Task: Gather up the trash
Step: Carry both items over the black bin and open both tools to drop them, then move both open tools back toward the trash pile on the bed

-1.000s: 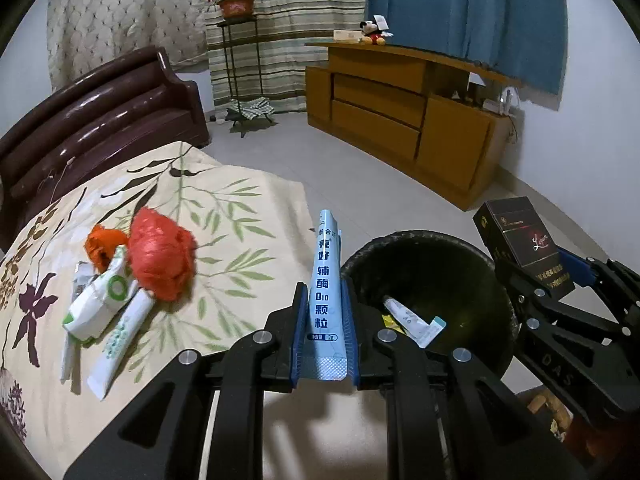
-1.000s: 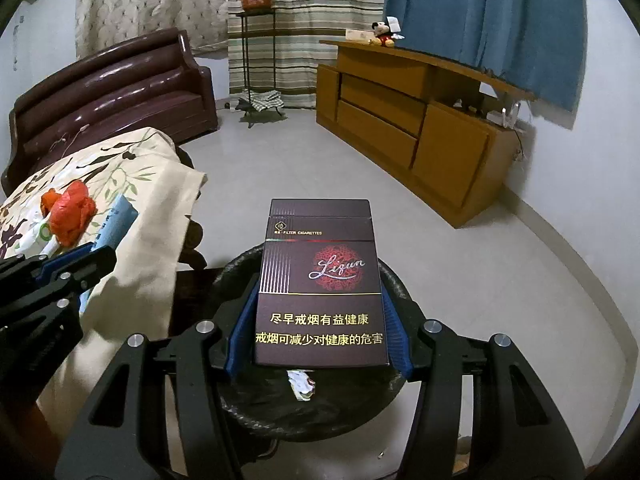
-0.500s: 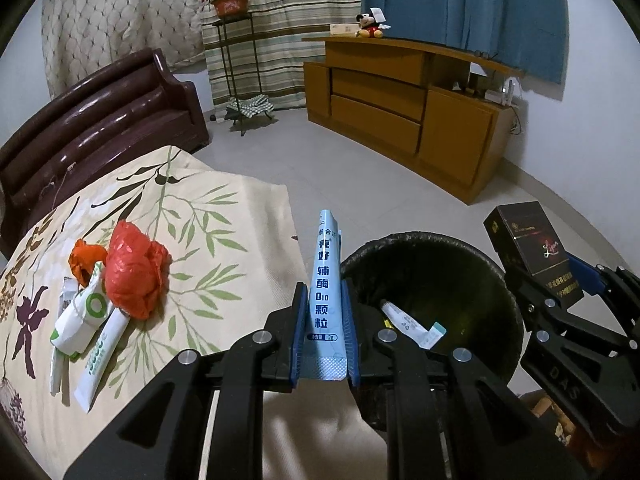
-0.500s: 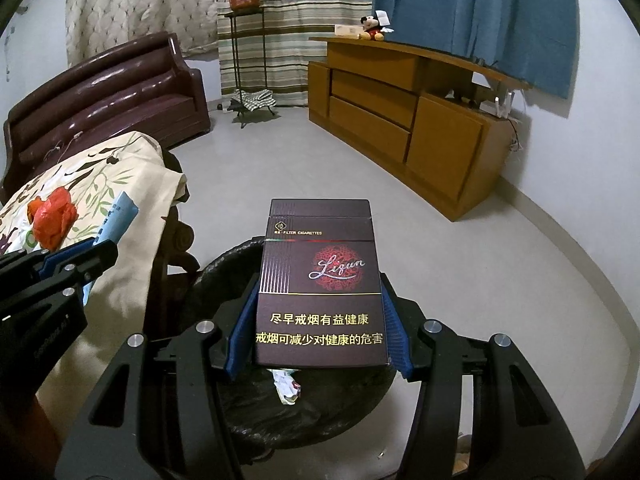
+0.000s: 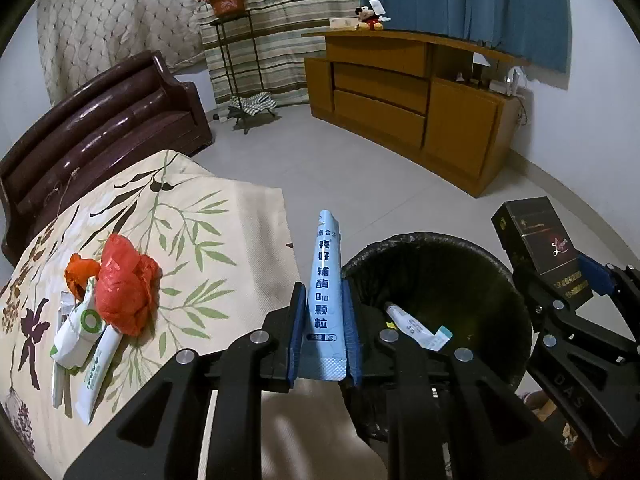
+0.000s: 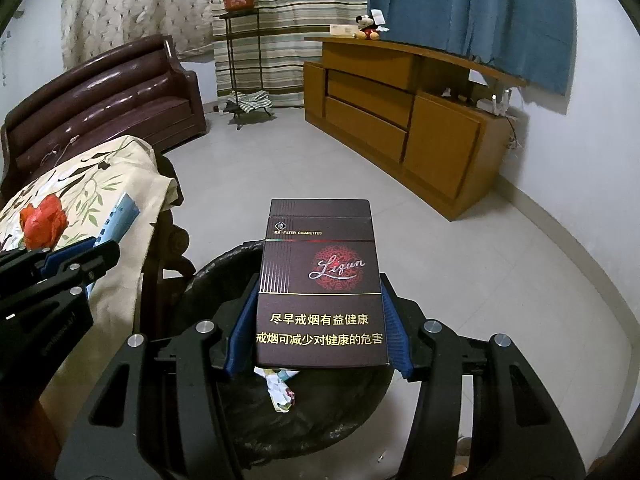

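Trash collection nearing its drop: left tongs (image 5: 322, 312), clenching a blue sachet (image 5: 326, 280), and right tongs (image 6: 318, 320), gripping a cigarette pack (image 6: 320, 280), are closing in on the bin (image 5: 440, 280) since a second ago; remaining litter (image 5: 120, 292) is lying on the bed at nine o'clock.

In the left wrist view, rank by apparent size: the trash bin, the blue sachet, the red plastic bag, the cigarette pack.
1. Trash bin
2. Blue sachet, though it is closest to the camera
3. Red plastic bag and cigarette pack: look alike, not ranked.
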The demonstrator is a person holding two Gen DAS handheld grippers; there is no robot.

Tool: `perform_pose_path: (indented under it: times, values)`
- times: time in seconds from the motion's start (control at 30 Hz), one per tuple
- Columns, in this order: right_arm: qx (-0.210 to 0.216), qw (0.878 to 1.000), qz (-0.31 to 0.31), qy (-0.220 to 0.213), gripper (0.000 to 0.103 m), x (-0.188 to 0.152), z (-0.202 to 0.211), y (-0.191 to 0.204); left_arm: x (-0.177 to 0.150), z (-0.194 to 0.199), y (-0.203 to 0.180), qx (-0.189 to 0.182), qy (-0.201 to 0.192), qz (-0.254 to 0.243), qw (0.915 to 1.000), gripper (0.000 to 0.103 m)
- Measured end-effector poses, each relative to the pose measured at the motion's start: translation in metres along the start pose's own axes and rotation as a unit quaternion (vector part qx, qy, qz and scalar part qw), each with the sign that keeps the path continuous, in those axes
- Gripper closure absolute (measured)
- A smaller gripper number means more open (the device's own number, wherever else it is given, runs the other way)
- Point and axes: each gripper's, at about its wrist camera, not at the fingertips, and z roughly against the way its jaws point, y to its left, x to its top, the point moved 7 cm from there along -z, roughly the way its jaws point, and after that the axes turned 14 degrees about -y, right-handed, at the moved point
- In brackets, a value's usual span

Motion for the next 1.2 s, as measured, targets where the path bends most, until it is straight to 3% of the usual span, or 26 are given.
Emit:
perform_pose_path:
  times: [0.1, 0.17, 0.43, 0.8, 1.2]
  values:
    - [-0.001, 1.000, -0.003, 0.002, 0.049, 0.000, -0.004, -0.004, 0.000, -0.001, -0.001, 0.002, 0.003, -0.004, 1.0000, 0.080]
    - [0.000, 1.000, -0.003, 0.005, 0.048, -0.002, -0.007, -0.005, 0.001, -0.002, -0.002, 0.003, 0.004, -0.005, 1.0000, 0.065]
    - [-0.006, 1.000, -0.012, 0.004, 0.045, -0.004, -0.005, -0.006, 0.002, -0.003, 0.002, 0.008, -0.003, 0.001, 1.0000, 0.048]
    - [0.008, 1.000, -0.009, 0.011, 0.045, -0.007, 0.002, 0.013, 0.002, 0.015, 0.024, 0.011, -0.008, 0.020, 0.9997, 0.047]
    - [0.064, 0.997, 0.024, 0.020, 0.040, -0.013, 0.026, 0.088, -0.018, 0.062, 0.105, 0.061, -0.010, 0.054, 0.9966, 0.044]
